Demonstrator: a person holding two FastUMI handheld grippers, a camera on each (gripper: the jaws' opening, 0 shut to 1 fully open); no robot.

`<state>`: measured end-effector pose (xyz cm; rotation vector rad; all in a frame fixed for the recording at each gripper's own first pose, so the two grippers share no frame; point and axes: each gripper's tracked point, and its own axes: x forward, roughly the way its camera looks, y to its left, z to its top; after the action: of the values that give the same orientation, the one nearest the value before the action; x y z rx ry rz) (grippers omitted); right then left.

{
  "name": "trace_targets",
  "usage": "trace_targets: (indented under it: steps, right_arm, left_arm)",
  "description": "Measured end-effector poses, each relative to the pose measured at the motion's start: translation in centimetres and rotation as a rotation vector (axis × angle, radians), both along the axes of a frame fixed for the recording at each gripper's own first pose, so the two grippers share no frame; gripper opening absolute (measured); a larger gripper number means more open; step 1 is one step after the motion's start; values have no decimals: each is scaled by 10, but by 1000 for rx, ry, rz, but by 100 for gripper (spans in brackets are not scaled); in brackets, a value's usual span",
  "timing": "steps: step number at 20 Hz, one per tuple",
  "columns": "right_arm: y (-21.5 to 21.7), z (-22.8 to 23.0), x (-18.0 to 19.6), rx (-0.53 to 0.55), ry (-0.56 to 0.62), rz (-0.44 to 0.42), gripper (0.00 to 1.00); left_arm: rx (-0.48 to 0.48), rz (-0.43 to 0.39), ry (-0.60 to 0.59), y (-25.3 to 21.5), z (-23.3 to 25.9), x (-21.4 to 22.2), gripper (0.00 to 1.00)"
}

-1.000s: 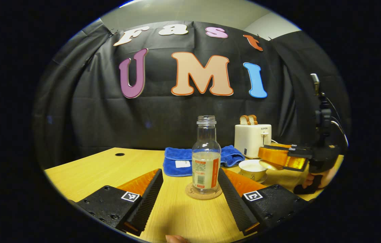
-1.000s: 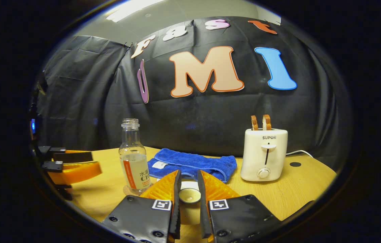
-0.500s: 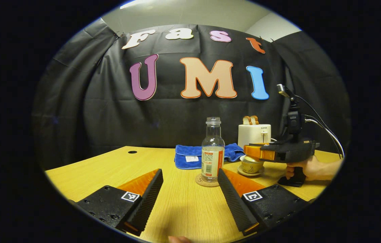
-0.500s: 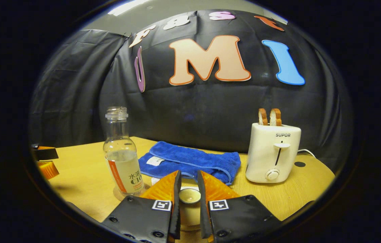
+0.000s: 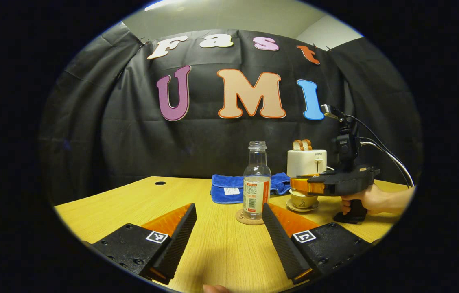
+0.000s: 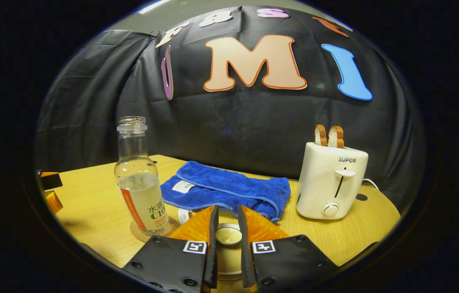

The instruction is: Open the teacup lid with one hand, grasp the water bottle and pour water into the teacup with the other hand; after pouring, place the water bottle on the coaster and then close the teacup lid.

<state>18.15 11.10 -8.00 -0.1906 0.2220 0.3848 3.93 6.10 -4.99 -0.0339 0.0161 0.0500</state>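
Your right gripper [image 6: 226, 228] clenches the lid [image 6: 228, 235], hiding the teacup [image 5: 303, 200] at its 6 o'clock; your left gripper [image 5: 229, 228] stays released near the water bottle [image 5: 256, 181].

The left gripper [image 5: 228, 211] has black bolted finger mounts carrying square white markers, while black cables [image 5: 380, 142] arc toward three o'clock from the right gripper [image 5: 294, 184].

SUPOR on toaster [image 6: 331, 179]; C100-like print on water bottle [image 6: 140, 185].

The wooden desk [image 5: 123, 203] carries a coaster [image 5: 249, 217], a blue towel [image 6: 225, 191], a toaster [image 6: 331, 181] and a saucer [image 5: 302, 208].
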Motion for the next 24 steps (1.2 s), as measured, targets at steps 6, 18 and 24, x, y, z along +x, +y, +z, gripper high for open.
trace_targets:
  steps: [6,18,24]
  right_arm:
    - [-12,10,0,71,-27,-40,100]
    - [-35,36,-43,97,-167,-155,97]
    - [-53,44,-121,87,-190,-248,95]
  left_arm:
    - [0,-1,0,0,0,0,95]
    - [0,8,0,0,0,2,95]
    - [1,0,-1,-10,0,1,95]
